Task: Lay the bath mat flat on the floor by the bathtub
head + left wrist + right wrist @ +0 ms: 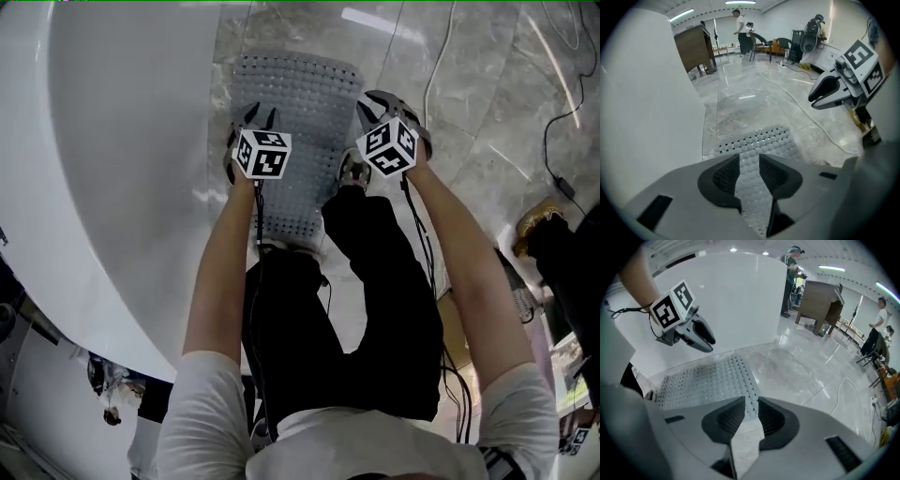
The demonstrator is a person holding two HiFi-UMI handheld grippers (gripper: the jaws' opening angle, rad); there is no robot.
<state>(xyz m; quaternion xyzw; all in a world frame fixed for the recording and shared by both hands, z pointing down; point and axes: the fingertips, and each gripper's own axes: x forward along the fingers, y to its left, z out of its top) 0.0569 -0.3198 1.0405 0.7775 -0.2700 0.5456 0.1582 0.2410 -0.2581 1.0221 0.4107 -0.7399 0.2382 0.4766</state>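
The left gripper (749, 164) held its dark, ribbed pads wide apart with nothing clamped; through the gap showed only the bath mat (300, 112) below. The right gripper (751, 411) likewise stood open and empty, the mat's right edge and bare floor (469, 94) seen between its pads. Both hung clear above the mat's near half, pointing steeply down, marker cubes uppermost, at the ends of bare forearms stretched forward side by side.

The mat was grey and rubbery, a rounded rectangle quilted with small raised squares and pierced by rows of little holes near its far end. It lay flat on the glossy, grey-veined marble floor, its left long edge just beside the smooth, curved white wall of the bathtub (112, 141). A shoe (352, 169) rested at the mat's right edge. To the right the floor lay open, crossed by a thin white cable (441, 56).
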